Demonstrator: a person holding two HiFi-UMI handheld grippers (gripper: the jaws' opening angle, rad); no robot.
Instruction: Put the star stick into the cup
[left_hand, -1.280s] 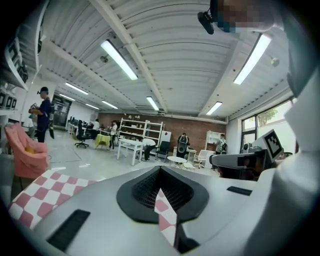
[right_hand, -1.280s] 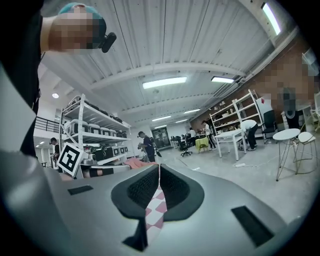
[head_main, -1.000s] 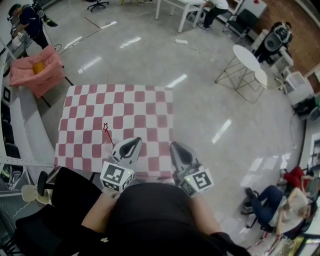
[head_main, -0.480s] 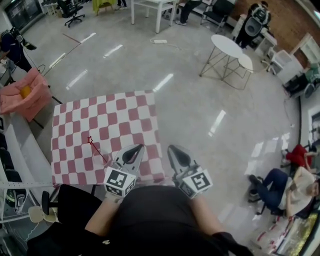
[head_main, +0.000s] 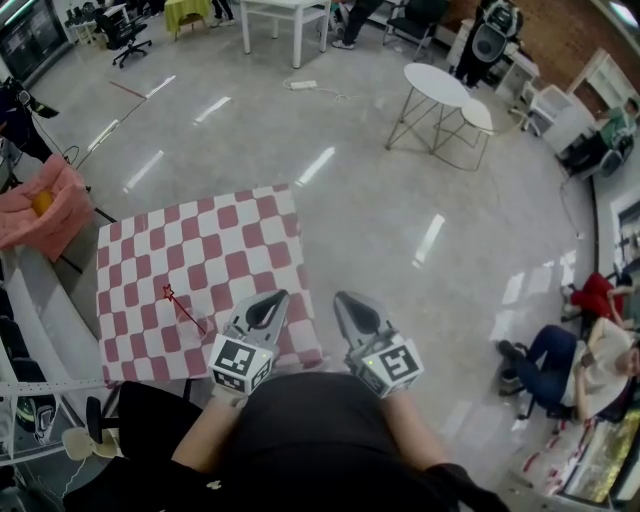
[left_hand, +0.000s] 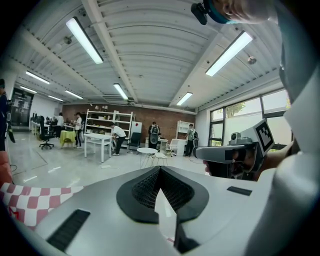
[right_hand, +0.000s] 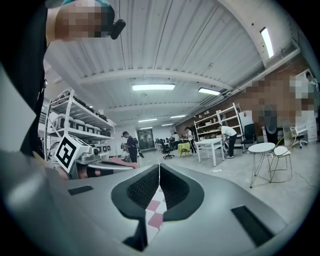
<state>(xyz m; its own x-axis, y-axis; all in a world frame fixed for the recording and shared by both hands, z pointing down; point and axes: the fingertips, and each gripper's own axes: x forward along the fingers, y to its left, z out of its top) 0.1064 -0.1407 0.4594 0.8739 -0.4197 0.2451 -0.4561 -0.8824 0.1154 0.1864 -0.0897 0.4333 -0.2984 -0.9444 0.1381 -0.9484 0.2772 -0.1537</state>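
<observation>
Both left gripper (head_main: 270, 298) and right gripper (head_main: 350, 302) stay shut and empty as we turn, the red star-topped stick (head_main: 180, 306) on the red-and-white checked tablecloth (head_main: 230, 240) sliding left, still untouched.

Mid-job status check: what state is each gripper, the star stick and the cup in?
Left gripper: shut, empty.
Right gripper: shut, empty.
Thin red star-tipped stick: ungripped, slanting across the red-and-white checked cloth.
Clear cup: on the cloth at the stick's near end; whether the stick sits inside, cannot tell.
</observation>
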